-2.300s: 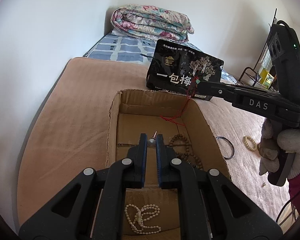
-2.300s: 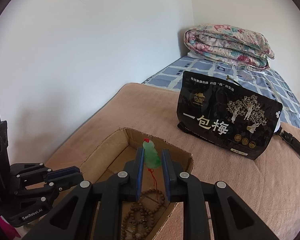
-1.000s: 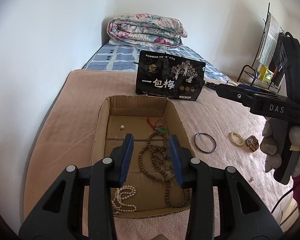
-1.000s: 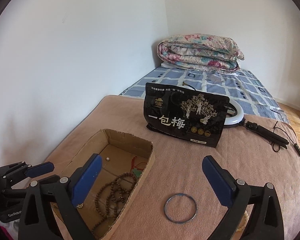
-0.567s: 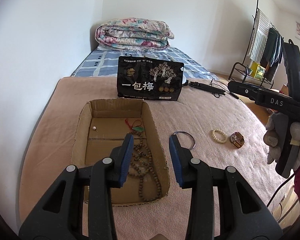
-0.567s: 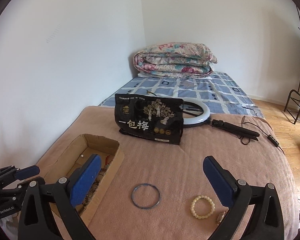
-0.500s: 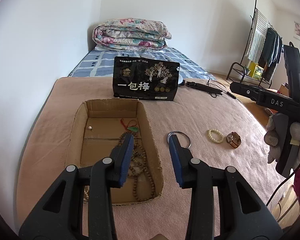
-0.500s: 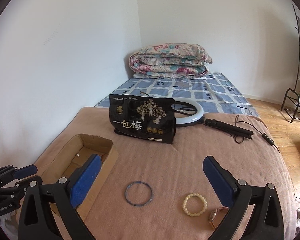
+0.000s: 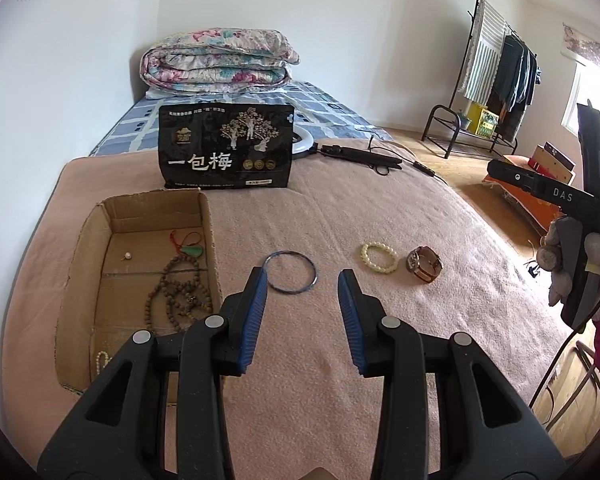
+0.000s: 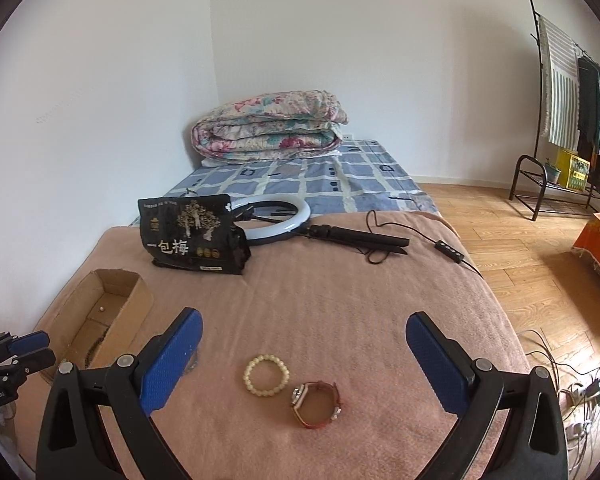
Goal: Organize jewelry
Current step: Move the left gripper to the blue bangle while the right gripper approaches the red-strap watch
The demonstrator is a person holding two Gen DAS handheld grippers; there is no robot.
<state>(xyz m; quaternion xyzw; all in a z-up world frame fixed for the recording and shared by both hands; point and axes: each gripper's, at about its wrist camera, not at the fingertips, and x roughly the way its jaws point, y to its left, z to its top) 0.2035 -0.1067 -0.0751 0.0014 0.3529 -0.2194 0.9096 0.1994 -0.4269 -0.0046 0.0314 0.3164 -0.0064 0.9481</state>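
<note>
My left gripper (image 9: 302, 276) is open and empty above the tan blanket. Just beyond its fingertips lies a dark bangle (image 9: 315, 274). Right of that are a cream bead bracelet (image 9: 364, 256) and a brown-strapped watch (image 9: 424, 265). At the left, the cardboard box (image 9: 84, 236) holds a green pendant on red cord (image 9: 194, 250), a brown bead necklace (image 9: 180, 292), a small pearl (image 9: 128, 256) and white beads (image 9: 102, 358). My right gripper (image 10: 304, 320) is wide open with nothing in it, above the bracelet (image 10: 248, 372) and watch (image 10: 316, 400). A gloved hand (image 9: 564, 248) holds it.
A black snack bag (image 9: 226, 152) stands behind the box. A ring light with its stand and cable (image 10: 276, 216) lies beyond, then a folded floral quilt (image 10: 268, 128). The bed's edge drops to wooden floor (image 10: 520, 264) on the right, where a clothes rack (image 10: 572, 120) stands.
The right gripper dropped the green pendant into the box and opened wide. The left gripper opened too. Both have swung right, away from the box and over the loose bangle, bracelet and watch.
</note>
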